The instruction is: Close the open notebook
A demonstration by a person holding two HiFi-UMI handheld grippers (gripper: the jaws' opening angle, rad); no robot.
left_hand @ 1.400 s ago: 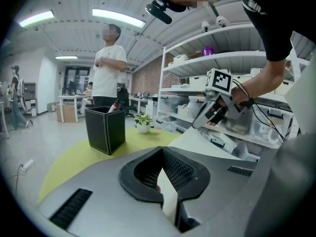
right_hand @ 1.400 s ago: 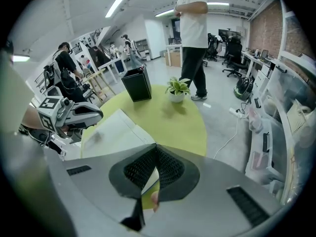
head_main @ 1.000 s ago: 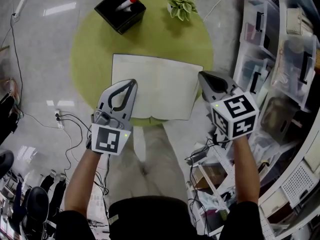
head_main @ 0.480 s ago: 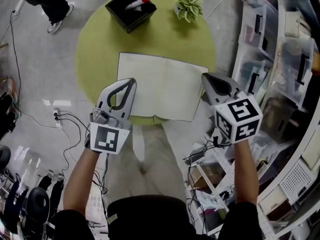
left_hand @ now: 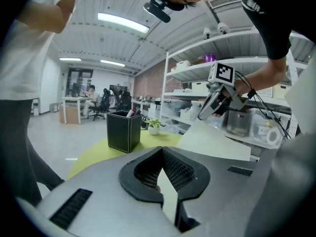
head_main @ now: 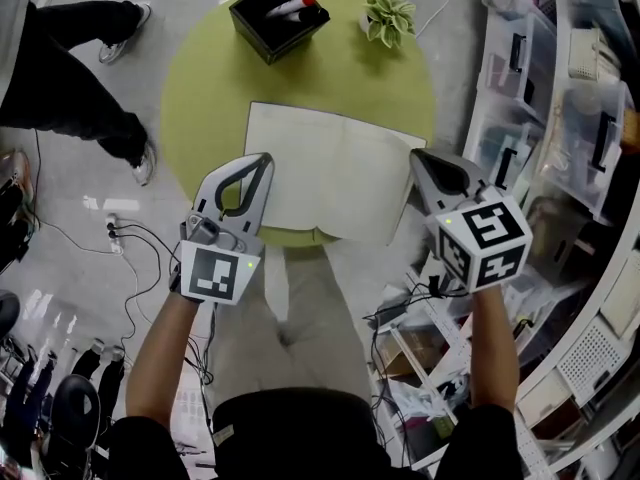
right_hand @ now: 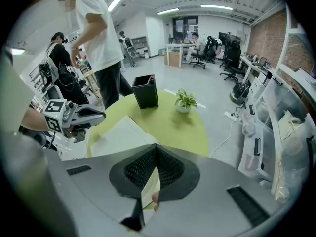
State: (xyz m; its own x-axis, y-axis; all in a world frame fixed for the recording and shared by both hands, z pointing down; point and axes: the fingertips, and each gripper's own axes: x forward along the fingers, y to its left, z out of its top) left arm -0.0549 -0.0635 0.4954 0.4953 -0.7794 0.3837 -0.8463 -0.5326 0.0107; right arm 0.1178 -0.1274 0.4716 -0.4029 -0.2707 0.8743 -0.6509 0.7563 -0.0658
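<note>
The open notebook (head_main: 330,173) lies with its pale pages up on the round green table (head_main: 200,88). My left gripper (head_main: 263,158) is at the notebook's left edge, and in the left gripper view its jaws (left_hand: 162,154) are shut with a pale sheet edge between them. At the right edge my right gripper (head_main: 414,154) is shut on the right page (right_hand: 148,191). From the left gripper view the right gripper (left_hand: 210,105) holds that page (left_hand: 217,139) raised off the table. The right gripper view shows the left gripper (right_hand: 101,115) at the far page edge.
A black pen holder (head_main: 278,15) with a red-capped marker and a small potted plant (head_main: 388,16) stand at the table's far side. A bystander's legs (head_main: 70,68) are on the floor at left. Shelves with plastic bins (head_main: 560,118) fill the right, and cables (head_main: 130,248) lie on the floor.
A bystander has walked into view at the upper left. Both grippers stay at the same notebook edges, having shifted only slightly.
</note>
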